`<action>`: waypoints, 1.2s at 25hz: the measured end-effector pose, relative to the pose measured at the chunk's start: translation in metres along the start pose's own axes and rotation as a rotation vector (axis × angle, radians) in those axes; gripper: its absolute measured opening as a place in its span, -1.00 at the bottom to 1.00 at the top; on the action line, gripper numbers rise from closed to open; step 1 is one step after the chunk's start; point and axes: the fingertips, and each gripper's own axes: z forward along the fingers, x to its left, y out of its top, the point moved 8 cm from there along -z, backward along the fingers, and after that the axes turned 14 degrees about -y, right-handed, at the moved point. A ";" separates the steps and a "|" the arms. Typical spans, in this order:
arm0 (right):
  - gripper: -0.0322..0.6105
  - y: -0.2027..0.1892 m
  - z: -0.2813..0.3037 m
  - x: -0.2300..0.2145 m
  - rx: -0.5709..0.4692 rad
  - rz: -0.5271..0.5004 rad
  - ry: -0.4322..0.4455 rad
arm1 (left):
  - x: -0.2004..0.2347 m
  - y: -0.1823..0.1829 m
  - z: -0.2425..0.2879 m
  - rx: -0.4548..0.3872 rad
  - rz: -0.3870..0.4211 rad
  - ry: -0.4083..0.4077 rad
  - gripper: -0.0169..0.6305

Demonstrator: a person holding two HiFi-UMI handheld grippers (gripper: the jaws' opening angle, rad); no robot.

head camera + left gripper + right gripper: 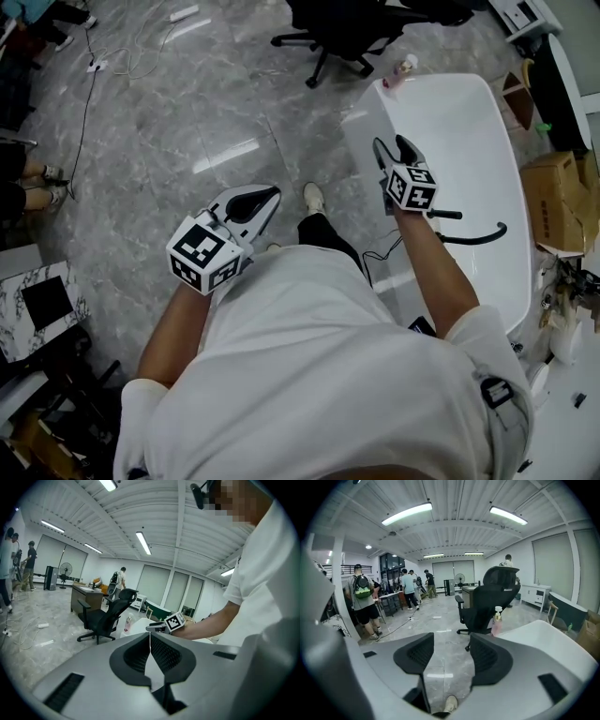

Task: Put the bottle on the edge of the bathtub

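Observation:
A pink pump bottle point(403, 70) stands upright on the far rim of the white bathtub point(367, 131); the same bottle point(497, 621) shows in the right gripper view and the bottle point(127, 624) in the left gripper view. My right gripper point(396, 148) hovers over the tub's left rim, short of the bottle, open with nothing between its jaws point(447, 654). My left gripper point(251, 201) is over the floor at the person's left, shut and empty point(150, 652).
A black office chair point(352, 33) stands on the marble floor just beyond the tub. A black faucet point(473, 234) lies across the tub's near part. Cardboard boxes point(553, 192) sit to the right. Cables point(94, 66) trail on the floor far left; several people stand in the room.

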 end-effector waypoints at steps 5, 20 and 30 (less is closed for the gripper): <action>-0.17 0.001 -0.052 0.035 -0.015 -0.016 0.079 | -0.013 -0.014 -0.023 -0.022 -0.010 0.014 -0.89; -0.30 0.003 -0.144 0.100 -0.074 -0.064 0.254 | -0.046 -0.042 -0.061 -0.062 -0.023 0.053 -0.89; -0.44 0.001 -0.177 0.118 -0.101 -0.156 0.295 | -0.066 -0.049 -0.072 -0.093 -0.019 0.079 -0.89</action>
